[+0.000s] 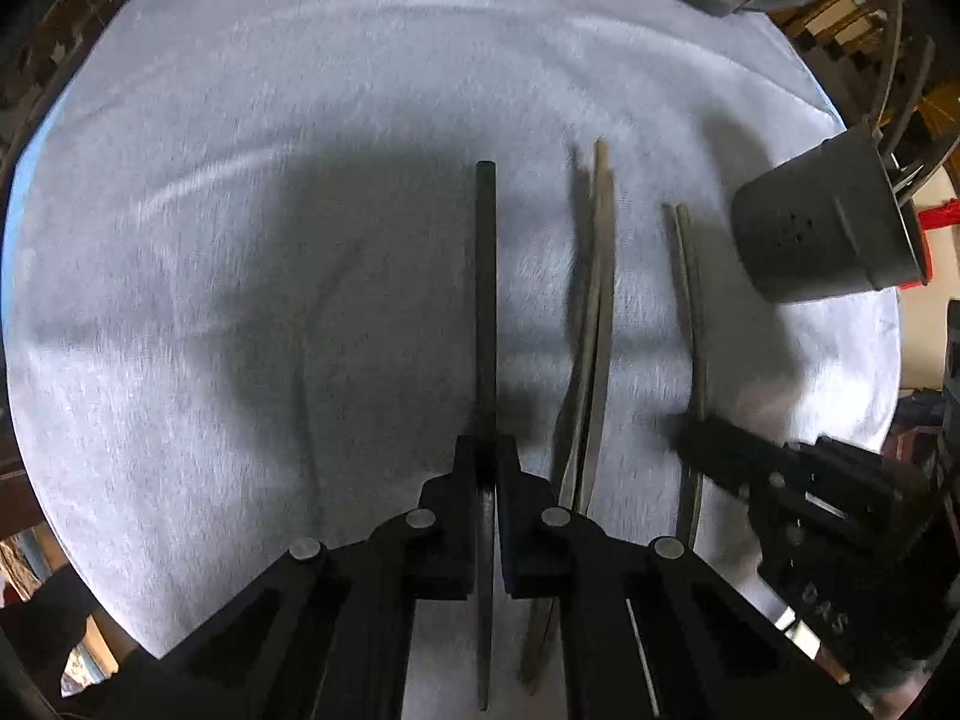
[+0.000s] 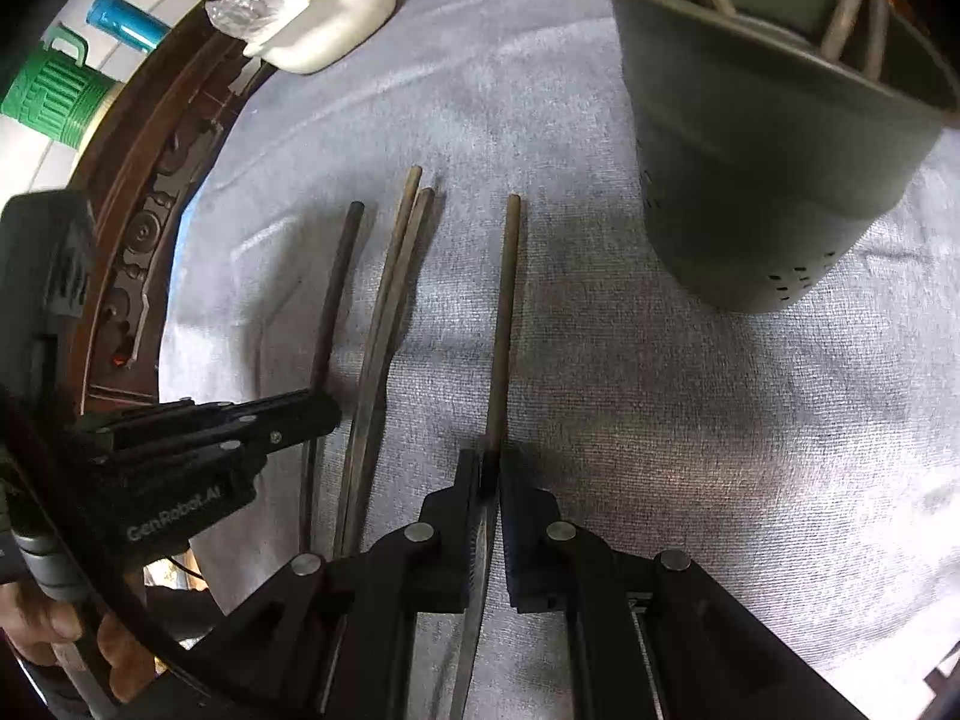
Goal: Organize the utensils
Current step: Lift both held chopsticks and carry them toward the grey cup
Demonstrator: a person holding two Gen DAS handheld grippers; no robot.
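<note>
Only rightward, green jug (image 2: 51,93) visible

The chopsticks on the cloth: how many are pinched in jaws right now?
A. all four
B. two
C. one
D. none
B: the left gripper is shut on the dark chopstick and the right gripper on the tan chopstick; the pair between lies free.

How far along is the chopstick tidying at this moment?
Done: several sticks already stand in the grey holder. In hand: the left gripper is shut on the dark chopstick, the right gripper on the tan chopstick. Left: the crossed pair on the towel.
</note>
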